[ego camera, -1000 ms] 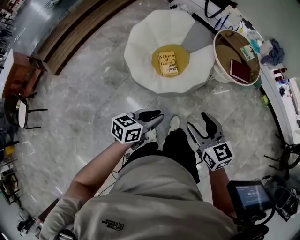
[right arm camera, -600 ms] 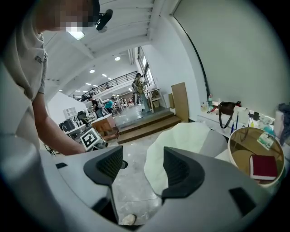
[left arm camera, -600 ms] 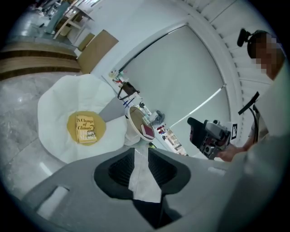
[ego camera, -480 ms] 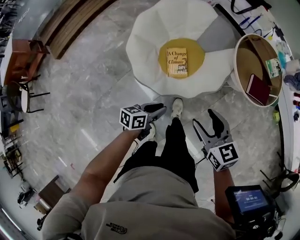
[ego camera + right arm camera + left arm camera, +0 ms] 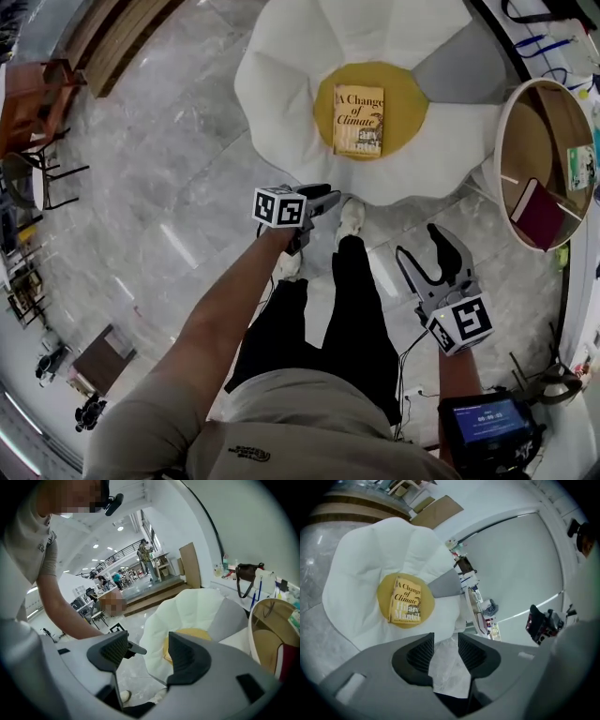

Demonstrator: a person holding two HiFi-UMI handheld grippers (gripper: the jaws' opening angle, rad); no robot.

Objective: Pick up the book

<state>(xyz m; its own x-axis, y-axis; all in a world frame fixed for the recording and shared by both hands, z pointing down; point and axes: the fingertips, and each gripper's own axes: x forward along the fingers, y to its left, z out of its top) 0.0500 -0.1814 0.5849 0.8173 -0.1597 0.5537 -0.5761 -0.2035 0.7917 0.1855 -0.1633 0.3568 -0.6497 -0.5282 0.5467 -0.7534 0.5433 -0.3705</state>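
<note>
Grey marble floor (image 5: pixel 159 187) under us, white flower-shaped seat (image 5: pixel 281 84) ahead, and the book (image 5: pixel 359 120) lies flat, cover up, on its yellow centre, so an edge looks easy to reach. We aim the left gripper (image 5: pixel 319 199) at it, fingers opening with nothing between them, likely readying for the grab. The right gripper (image 5: pixel 427 251) hangs beside our leg, fingers apart and empty.
</note>
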